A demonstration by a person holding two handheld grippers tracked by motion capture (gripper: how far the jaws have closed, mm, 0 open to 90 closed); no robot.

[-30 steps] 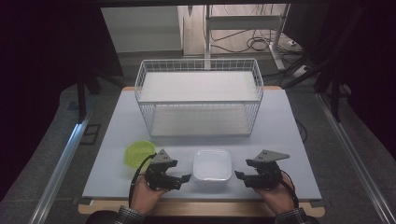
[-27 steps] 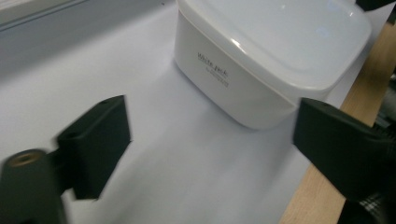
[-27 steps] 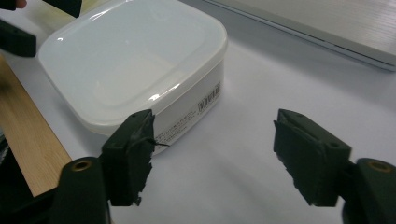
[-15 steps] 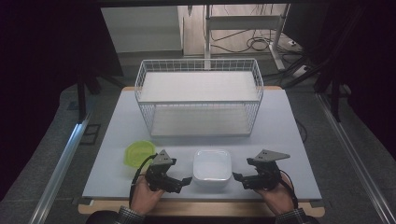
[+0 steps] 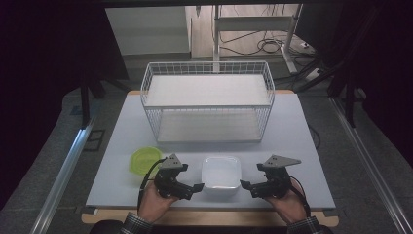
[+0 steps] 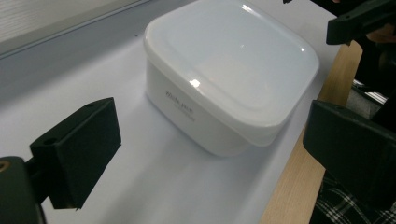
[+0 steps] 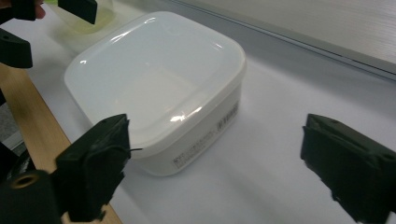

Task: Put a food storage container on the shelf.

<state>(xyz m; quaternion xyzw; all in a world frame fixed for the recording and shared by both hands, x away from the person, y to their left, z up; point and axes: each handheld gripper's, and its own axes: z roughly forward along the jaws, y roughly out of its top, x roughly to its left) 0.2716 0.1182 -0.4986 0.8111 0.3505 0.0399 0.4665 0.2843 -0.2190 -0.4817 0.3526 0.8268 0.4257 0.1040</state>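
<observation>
1. Your left gripper (image 5: 196,187) and right gripper (image 5: 246,185) flank the lidded white square plastic container (image 5: 221,173), jaws wide apart and empty, apparently set for a two-sided grasp.
2. It sits near the white table's (image 5: 302,146) near edge; the white wire basket (image 5: 208,100) stands well beyond, with open room between.

White square lidded container (image 5: 221,172) upright, lid on, near table's front edge, beside green bowl (image 5: 144,160).

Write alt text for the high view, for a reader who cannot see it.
A person's hands hold the left gripper and right gripper, both open, on either side of a lidded white container near the table's front edge. A green bowl sits left; a white wire basket stands behind.
</observation>
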